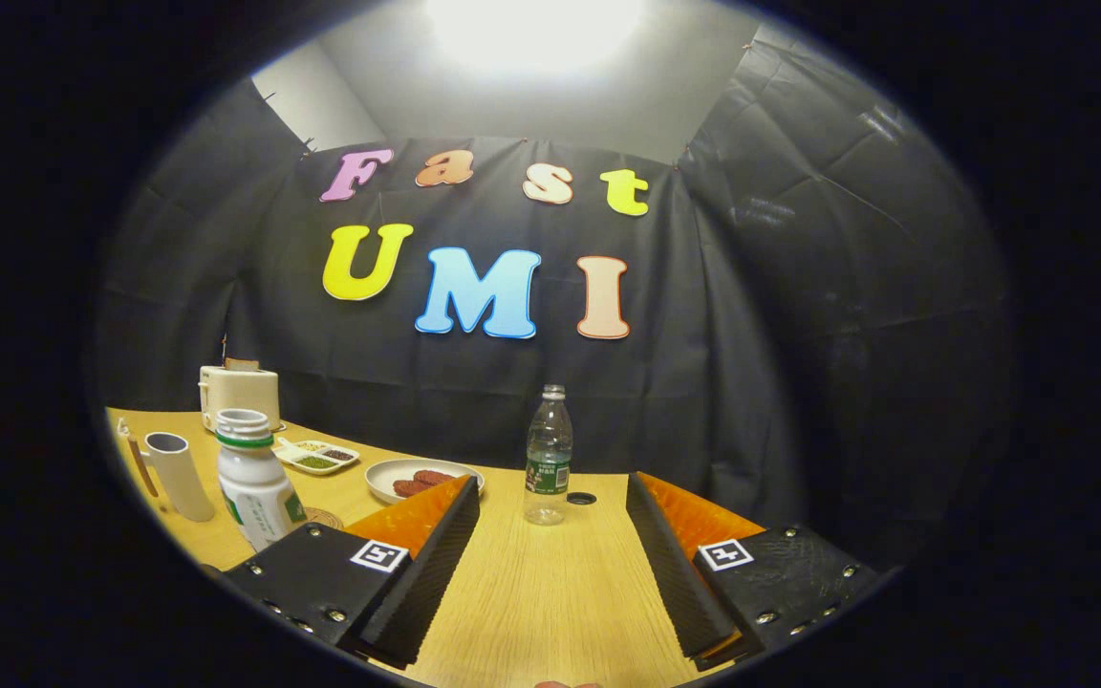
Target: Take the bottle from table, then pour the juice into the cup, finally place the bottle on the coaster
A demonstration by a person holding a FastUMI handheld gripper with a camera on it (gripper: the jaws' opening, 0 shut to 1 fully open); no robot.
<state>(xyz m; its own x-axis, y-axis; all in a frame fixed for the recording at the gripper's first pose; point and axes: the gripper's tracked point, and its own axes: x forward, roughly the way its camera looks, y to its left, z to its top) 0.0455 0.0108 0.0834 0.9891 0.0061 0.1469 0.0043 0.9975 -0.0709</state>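
Note:
My gripper [550,489] is open above the wooden table [531,592], with nothing between its fingers. A clear plastic bottle [549,449] with a green label stands upright just beyond the fingertips, centred on the gap. To the left of the left finger stands a white bottle [254,492] with a green neck ring and no cap. A round woven coaster [326,518] lies just right of that bottle, partly hidden by the left finger. Further left stands a white cup [178,473] with a wooden handle.
A small dark cap [581,498] lies right of the clear bottle. A plate [388,475] of sausages sits behind the left finger. A divided condiment tray [317,457] and a cream toaster [239,395] stand at the back left. The black cloth wall closes the table's far side.

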